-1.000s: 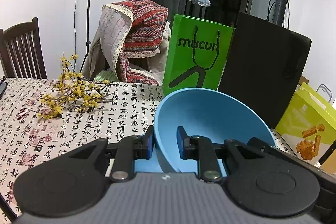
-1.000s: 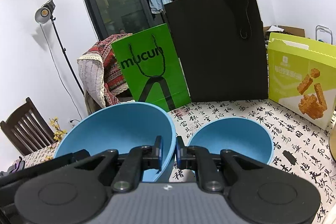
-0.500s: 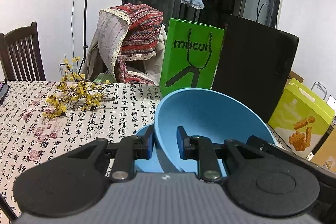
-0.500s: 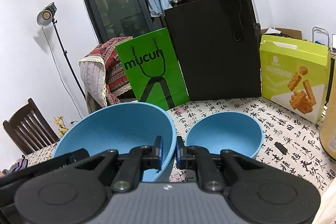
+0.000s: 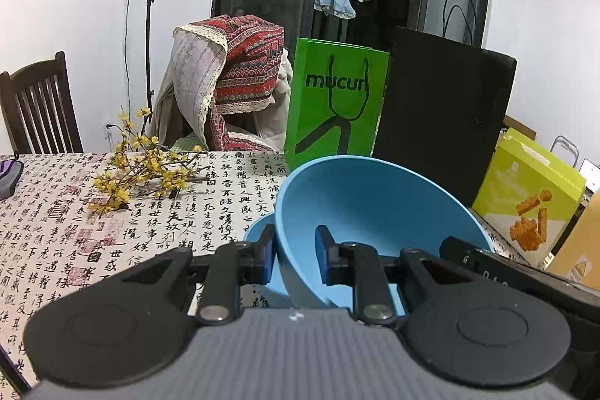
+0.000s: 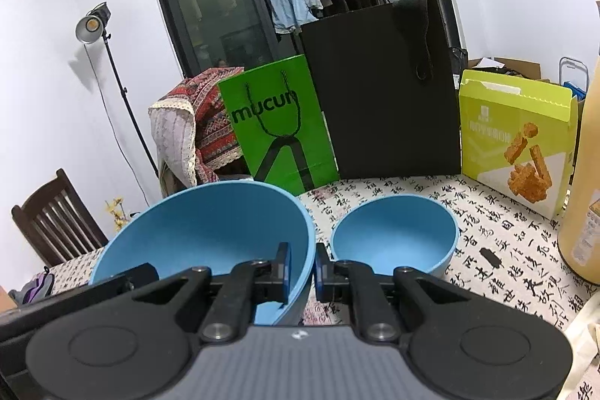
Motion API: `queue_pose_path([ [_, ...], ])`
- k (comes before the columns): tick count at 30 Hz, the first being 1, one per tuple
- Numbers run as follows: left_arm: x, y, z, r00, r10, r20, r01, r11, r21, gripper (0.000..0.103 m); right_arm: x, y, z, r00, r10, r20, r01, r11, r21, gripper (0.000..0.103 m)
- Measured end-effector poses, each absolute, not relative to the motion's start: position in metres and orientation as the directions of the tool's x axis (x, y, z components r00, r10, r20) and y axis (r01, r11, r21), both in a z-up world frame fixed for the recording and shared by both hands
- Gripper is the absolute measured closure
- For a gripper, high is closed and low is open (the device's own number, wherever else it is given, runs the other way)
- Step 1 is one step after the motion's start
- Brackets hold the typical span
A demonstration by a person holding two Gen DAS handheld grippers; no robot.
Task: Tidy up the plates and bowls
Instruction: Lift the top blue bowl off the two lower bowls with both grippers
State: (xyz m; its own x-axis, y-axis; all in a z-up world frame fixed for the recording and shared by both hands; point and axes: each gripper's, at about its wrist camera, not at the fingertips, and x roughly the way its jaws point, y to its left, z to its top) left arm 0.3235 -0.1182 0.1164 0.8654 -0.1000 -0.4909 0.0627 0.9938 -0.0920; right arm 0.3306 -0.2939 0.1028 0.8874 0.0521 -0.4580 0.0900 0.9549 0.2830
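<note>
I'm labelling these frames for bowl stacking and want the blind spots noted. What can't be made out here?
- Large blue bowl: underside hidden in both wrist views by the gripper bodies, so contact with the tablecloth cannot be told.
- Smaller blue bowl: in the left wrist view only a sliver shows, behind the large bowl.
- Tan container: cut off by the right wrist view's edge.

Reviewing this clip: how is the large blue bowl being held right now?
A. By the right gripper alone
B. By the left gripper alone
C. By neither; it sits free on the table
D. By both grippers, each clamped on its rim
D. The left gripper pinches one side of the large blue bowl and the right gripper pinches the opposite side, while the smaller blue bowl stands untouched on the table.
</note>
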Motion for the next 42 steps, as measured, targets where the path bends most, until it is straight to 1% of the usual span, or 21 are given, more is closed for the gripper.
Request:
queue_pose_path([
  [4,0.316,-0.114,0.114,0.866,-0.102,-0.489,0.067,0.994,-0.089,0.081,0.322,-0.289,0.101,0.883,0.055,-0.466,0.081,0.960,0.266,0.091],
  [9,0.307,-0.108,0.114,0.866,-0.117,-0.487,0.062,0.990,-0.128,0.081,0.309,-0.284,0.100,0.891,0.038,-0.453,0.099,0.957,0.274,0.091],
  [14,0.293,-0.106,0.119,0.883,-0.095,-0.460,0.038,0.991,-0.131,0.081,0.297,-0.279,0.100,0.904,0.015,-0.428,0.123,0.949,0.292,0.091],
  [20,0.270,-0.102,0.120,0.912,-0.074,-0.403,0.024,0.991,-0.128,0.081,0.276,-0.271,0.103,0.922,-0.008,-0.388,0.135,0.943,0.303,0.091],
  [30,0.225,-0.088,0.121,0.942,-0.072,-0.327,0.014,0.985,-0.174,0.080,0.236,-0.259,0.106,0.946,-0.005,-0.324,0.110,0.946,0.306,0.091],
  [35,0.209,-0.083,0.120,0.948,-0.065,-0.313,0.009,0.984,-0.176,0.080,0.219,-0.254,0.106,0.954,0.002,-0.300,0.094,0.948,0.305,0.091],
  [42,0.193,-0.078,0.115,0.949,-0.062,-0.308,0.005,0.983,-0.183,0.080,0.204,-0.249,0.101,0.953,0.007,-0.302,0.090,0.948,0.306,0.091],
])
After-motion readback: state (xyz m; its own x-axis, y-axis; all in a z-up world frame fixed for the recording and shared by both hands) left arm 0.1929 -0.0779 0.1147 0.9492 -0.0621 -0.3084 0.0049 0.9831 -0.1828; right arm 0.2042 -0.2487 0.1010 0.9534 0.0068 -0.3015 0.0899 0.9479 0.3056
